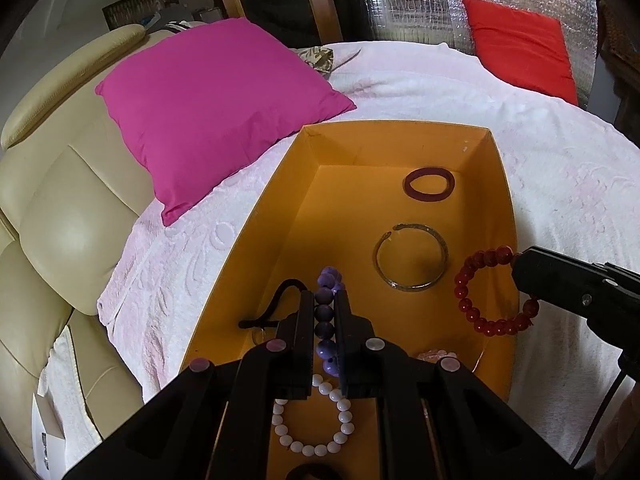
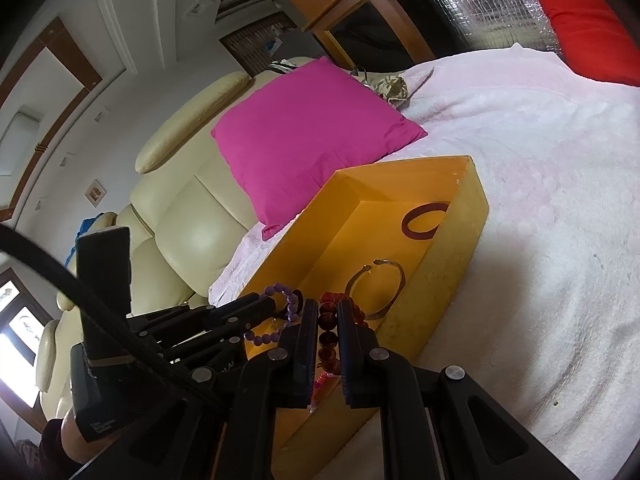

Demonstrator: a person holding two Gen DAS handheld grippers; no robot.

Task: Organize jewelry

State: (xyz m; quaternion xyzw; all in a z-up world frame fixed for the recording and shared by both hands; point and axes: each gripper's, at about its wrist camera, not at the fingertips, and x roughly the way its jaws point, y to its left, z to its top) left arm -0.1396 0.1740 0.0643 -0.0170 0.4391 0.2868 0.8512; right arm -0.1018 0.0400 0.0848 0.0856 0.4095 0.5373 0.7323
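Observation:
An orange box (image 1: 292, 184) (image 2: 452, 248) lies on a white bedspread. My left gripper (image 1: 324, 300) is shut on a purple bead bracelet (image 1: 325, 316) (image 2: 280, 292) over the box's near end. From the right, my right gripper (image 2: 328, 312) (image 1: 520, 268) is shut on a red bead bracelet (image 1: 470, 284) (image 2: 327, 320), which hangs above the box's right wall. On the box floor lie a dark red bangle (image 1: 429, 184) (image 2: 424, 220), a gold open cuff (image 1: 411, 256) (image 2: 376, 284), a white bead bracelet (image 1: 316, 420) and a black cord (image 1: 276, 300).
A magenta pillow (image 1: 212, 108) (image 2: 308, 136) leans just left of the box. A red pillow (image 1: 520, 44) sits at the far right. A cream leather seat (image 1: 60, 200) borders the bed on the left. White bedspread (image 2: 540, 200) stretches right of the box.

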